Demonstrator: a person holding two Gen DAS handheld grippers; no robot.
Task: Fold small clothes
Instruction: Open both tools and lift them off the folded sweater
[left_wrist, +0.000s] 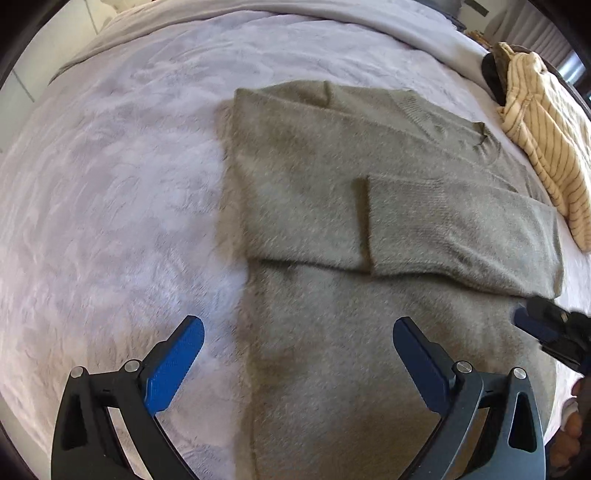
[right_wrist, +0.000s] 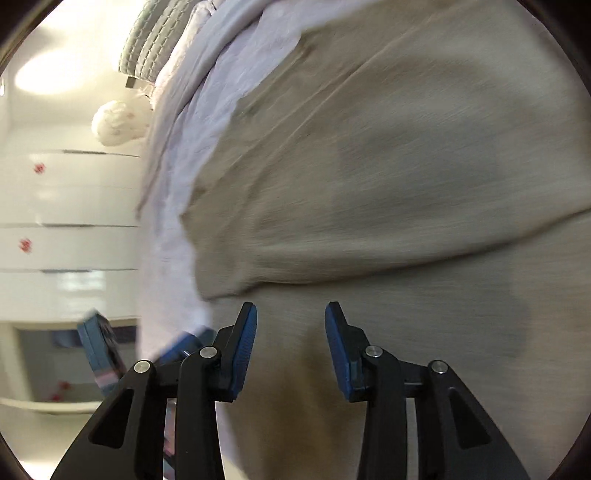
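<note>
Two grippers above a grey-green sweater (left_wrist: 332, 192) lying flat on a pale blanket (left_wrist: 110, 184), one sleeve (left_wrist: 461, 229) folded across it, left gripper (left_wrist: 297, 332) spread wide and empty, right gripper (right_wrist: 291, 317) partly apart, nothing between, striped cream garment (left_wrist: 546, 147) beside.

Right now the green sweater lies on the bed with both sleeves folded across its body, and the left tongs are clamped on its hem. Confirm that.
Not quite. The left tongs stand wide open above the green sweater, gripping nothing, as the left wrist view shows. The sweater does lie on the bed with both sleeves folded across its body.
</note>
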